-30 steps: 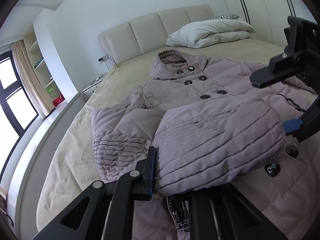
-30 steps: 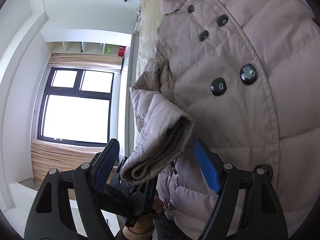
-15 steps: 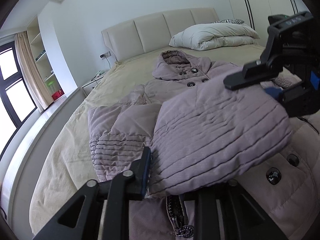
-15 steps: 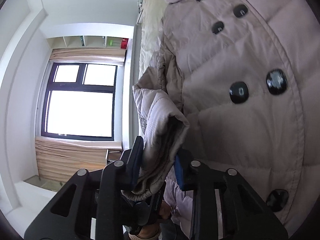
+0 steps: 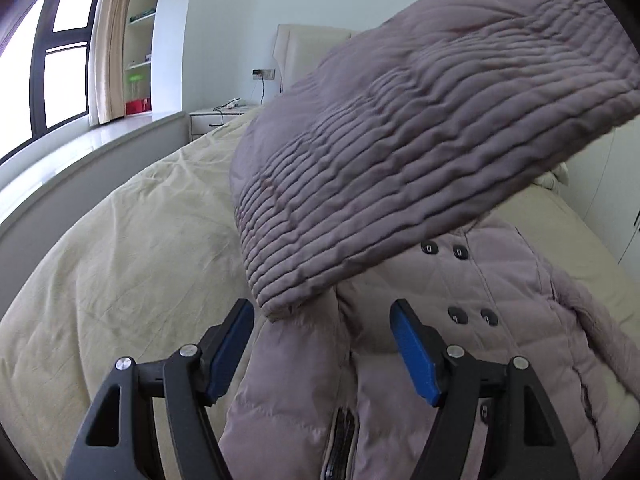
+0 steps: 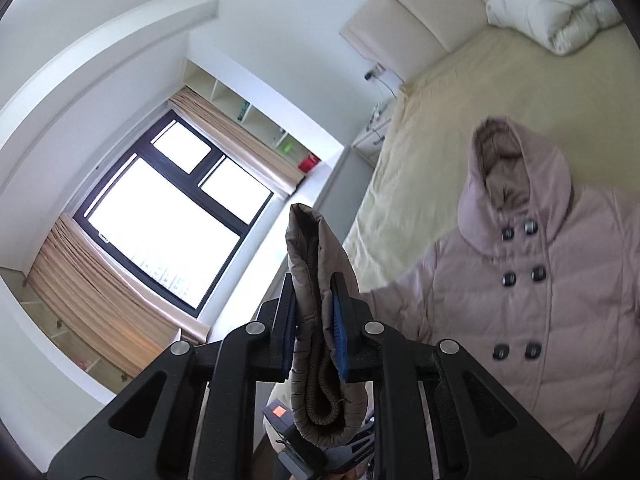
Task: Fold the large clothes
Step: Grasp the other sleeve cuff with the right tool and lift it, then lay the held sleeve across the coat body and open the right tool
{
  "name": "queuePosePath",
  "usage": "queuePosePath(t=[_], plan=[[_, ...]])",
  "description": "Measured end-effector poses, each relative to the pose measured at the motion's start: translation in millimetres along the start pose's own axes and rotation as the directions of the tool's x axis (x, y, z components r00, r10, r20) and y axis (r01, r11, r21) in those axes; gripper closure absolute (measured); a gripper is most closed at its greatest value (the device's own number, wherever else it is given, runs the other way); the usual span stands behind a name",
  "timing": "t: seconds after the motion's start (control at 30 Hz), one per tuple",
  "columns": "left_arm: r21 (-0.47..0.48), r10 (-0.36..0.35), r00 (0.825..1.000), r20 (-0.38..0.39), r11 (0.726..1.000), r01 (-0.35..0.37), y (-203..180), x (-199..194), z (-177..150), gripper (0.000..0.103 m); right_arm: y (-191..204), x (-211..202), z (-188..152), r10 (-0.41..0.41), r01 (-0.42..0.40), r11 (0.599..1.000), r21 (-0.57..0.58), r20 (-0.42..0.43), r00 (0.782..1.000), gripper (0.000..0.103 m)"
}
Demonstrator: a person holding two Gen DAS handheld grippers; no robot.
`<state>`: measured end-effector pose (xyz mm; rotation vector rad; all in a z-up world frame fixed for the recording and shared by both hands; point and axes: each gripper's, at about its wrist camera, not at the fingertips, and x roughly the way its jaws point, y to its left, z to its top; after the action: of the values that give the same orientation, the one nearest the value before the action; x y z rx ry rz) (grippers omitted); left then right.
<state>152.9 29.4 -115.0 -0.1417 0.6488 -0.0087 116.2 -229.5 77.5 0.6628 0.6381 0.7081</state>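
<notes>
A mauve padded hooded coat (image 6: 540, 304) with dark buttons lies face up on the bed; it also shows in the left wrist view (image 5: 500, 320). Its sleeve (image 5: 420, 152) is lifted in the air, stretched above the coat body. My right gripper (image 6: 314, 320) is shut on the sleeve cuff (image 6: 320, 272), held high above the bed. My left gripper (image 5: 322, 332) is open and empty, low over the coat's hem, just under the lifted sleeve and apart from it.
The bed has a beige cover (image 5: 120, 248) and a cream headboard (image 6: 420, 12) with a white pillow (image 6: 552, 4). A nightstand (image 5: 216, 118) stands by the bed's far left. A window (image 6: 172, 216) with curtains and wall shelves are on the left.
My right gripper closed on the sleeve cuff and lifted it high off the coat. My left gripper let go of the sleeve, opened and now sits under it.
</notes>
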Motion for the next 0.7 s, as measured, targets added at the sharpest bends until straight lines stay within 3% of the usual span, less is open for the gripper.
queuePosePath(t=[0.2,0.27,0.37,0.4,0.47,0.53,0.63,0.7], plan=[[-0.045,0.021,0.998,-0.057,0.999,-0.024,-1.9,73.7,36.0,0.031,-13.9,-40.1,78.2,-0.051,0.055,0.998,-0.024,0.127,0.991,0.088],[-0.053,0.038,0.993,-0.108,0.998,-0.044,6.3,95.2,38.9,0.044,-35.4,-59.9,95.7,-0.092,0.092,0.996,0.002,0.168,0.982,0.088],[-0.051,0.051,0.991,-0.124,0.997,-0.058,18.6,107.3,36.3,0.05,-95.1,-77.5,107.3,-0.163,0.144,0.985,0.098,0.217,0.963,0.088],[-0.042,0.059,0.991,-0.119,0.997,-0.065,19.5,109.0,35.6,0.053,-119.9,-79.2,107.0,-0.192,0.165,0.977,0.134,0.223,0.956,0.088],[-0.03,0.063,0.989,-0.133,0.997,-0.068,21.9,115.5,34.5,0.074,-171.7,-70.2,101.1,-0.257,0.215,0.953,0.212,0.199,0.946,0.088],[-0.017,0.067,0.986,-0.153,0.997,-0.071,22.5,122.2,31.4,0.079,-225.6,-50.1,88.1,-0.326,0.275,0.918,0.287,0.149,0.933,0.088],[0.014,0.078,0.983,-0.164,0.997,-0.077,26.2,129.1,27.1,0.077,-303.1,-19.8,52.8,-0.413,0.354,0.844,0.403,0.068,0.908,0.088],[0.021,0.096,0.982,-0.165,0.995,-0.094,32.6,131.3,26.2,0.067,-350.0,-0.5,23.9,-0.477,0.424,0.781,0.459,-0.002,0.879,0.088]])
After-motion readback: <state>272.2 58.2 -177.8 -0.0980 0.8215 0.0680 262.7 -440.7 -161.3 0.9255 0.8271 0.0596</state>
